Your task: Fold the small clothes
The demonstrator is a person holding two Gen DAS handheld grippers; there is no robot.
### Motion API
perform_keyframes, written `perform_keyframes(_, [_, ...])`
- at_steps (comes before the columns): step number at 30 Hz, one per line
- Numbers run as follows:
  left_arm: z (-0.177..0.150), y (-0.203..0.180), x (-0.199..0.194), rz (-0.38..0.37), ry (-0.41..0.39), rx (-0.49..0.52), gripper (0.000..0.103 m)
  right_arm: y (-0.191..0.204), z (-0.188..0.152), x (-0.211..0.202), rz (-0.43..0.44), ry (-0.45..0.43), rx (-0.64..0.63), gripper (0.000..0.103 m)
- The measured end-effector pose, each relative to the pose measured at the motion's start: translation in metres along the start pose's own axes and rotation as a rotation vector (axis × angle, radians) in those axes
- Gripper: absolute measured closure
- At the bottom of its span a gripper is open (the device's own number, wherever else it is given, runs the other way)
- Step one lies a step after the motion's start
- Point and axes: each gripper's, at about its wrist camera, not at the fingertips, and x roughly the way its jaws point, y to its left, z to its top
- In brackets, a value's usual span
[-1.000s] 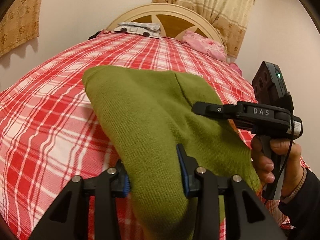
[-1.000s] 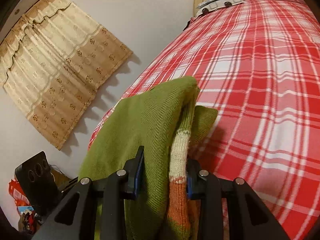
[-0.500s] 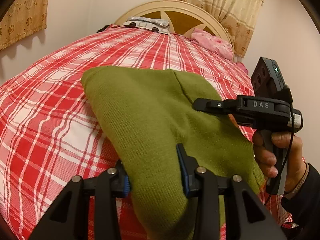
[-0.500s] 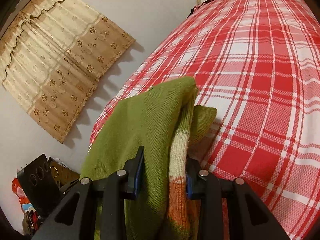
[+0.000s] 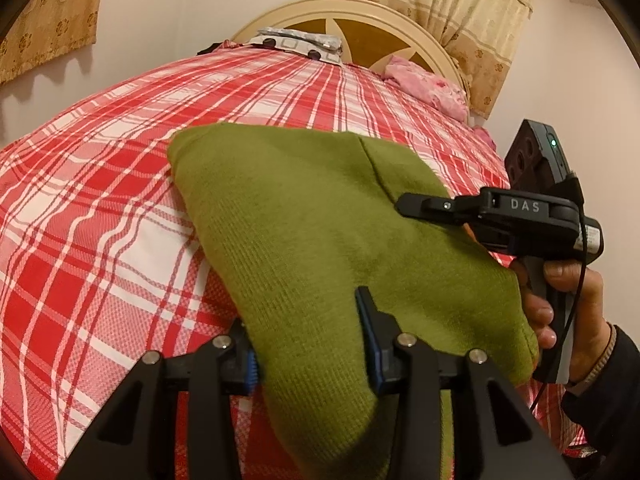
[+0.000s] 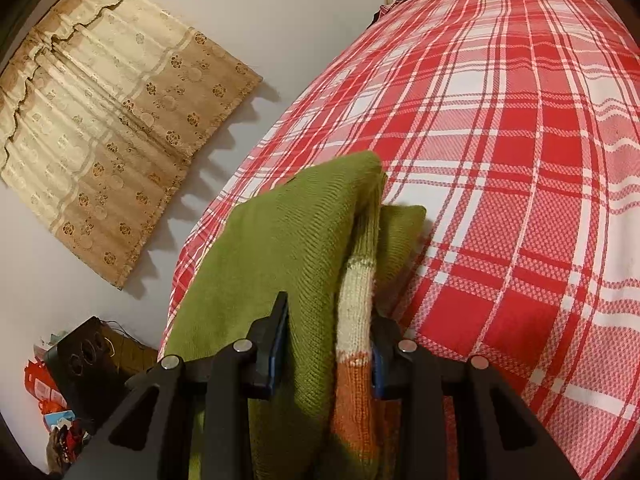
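Left wrist view: green knit garment (image 5: 304, 232) spans from the near jaws out over the bed, its far edge lying on the plaid.
Left gripper (image 5: 310, 344): jaws partly apart and opening; garment's near hem bunched between the blue pads, cloth filling the gap and touching both pads.
Right gripper (image 5: 416, 204): seen from the side at the garment's right edge, carried by a hand (image 5: 560, 300) in a dark sleeve; black top finger lies over the cloth.
Right wrist view: right gripper (image 6: 330, 344) jaws partly apart, clamped on a thick fold of green knit together with a cream-and-orange striped band (image 6: 354, 320).
Garment fold: layers stacked on edge between the right jaws; a green flap (image 6: 400, 232) sticks out to the right, resting on the bed.
Bed cover (image 5: 100, 220): red-and-white plaid, bare on the left of the garment and beyond it up to the headboard.
Bed edge: left side of the bed (image 6: 240, 184) drops off beside the wall, close to the garment's left edge.
Headboard (image 5: 360, 12): cream arch with a grey patterned pillow (image 5: 300, 42) and pink cloth (image 5: 428, 84) before it, well apart from the garment.
Curtains (image 6: 104, 128): beige, hanging on the wall beside the bed.
Floor corner: black device (image 6: 80, 356) and red clutter, below the bed edge.
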Motion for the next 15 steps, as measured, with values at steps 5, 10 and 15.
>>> perform_keyframes(5, [-0.002, 0.001, -0.001, -0.012, -0.003, -0.005, 0.057, -0.006, -0.004, 0.001, 0.0, -0.004, 0.01, 0.069])
perform_keyframes(10, [-0.002, -0.002, -0.01, -0.005, -0.001, -0.001, 0.055, -0.002, -0.006, 0.0, -0.027, -0.01, -0.017, 0.069])
perform_keyframes(15, [0.0, -0.002, -0.031, 0.003, -0.026, 0.013, 0.054, 0.013, -0.005, -0.025, -0.073, -0.095, -0.07, 0.065])
